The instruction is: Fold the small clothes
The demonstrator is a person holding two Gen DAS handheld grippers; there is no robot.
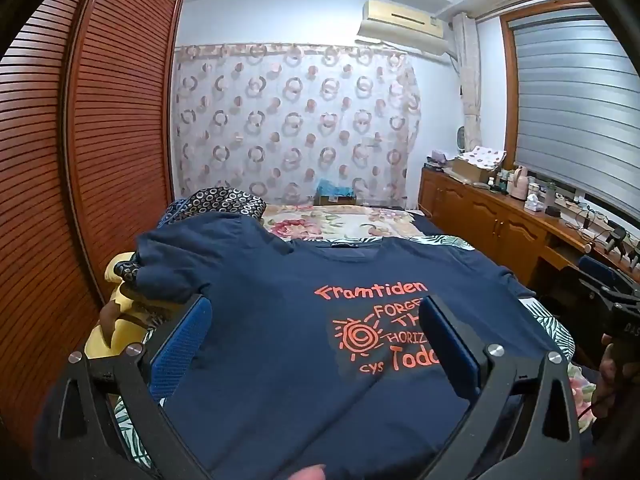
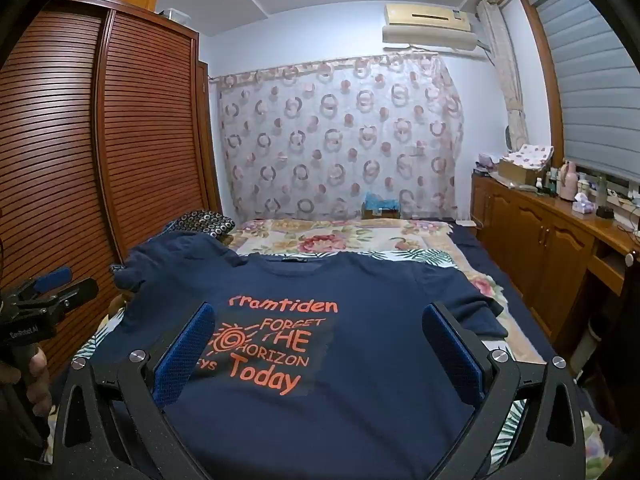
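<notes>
Tilting slightly downward, the left gripper (image 1: 316,344) and right gripper (image 2: 320,348) hover with jaws wide open, empty, over the navy T-shirt (image 2: 320,392) spread on the bed (image 2: 344,236). Its left sleeve (image 1: 180,264) is bunched, and the hem is cut off below both views.

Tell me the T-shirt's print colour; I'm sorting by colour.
Orange-red lettering on navy T-shirt; clearest in right wrist view.
</notes>
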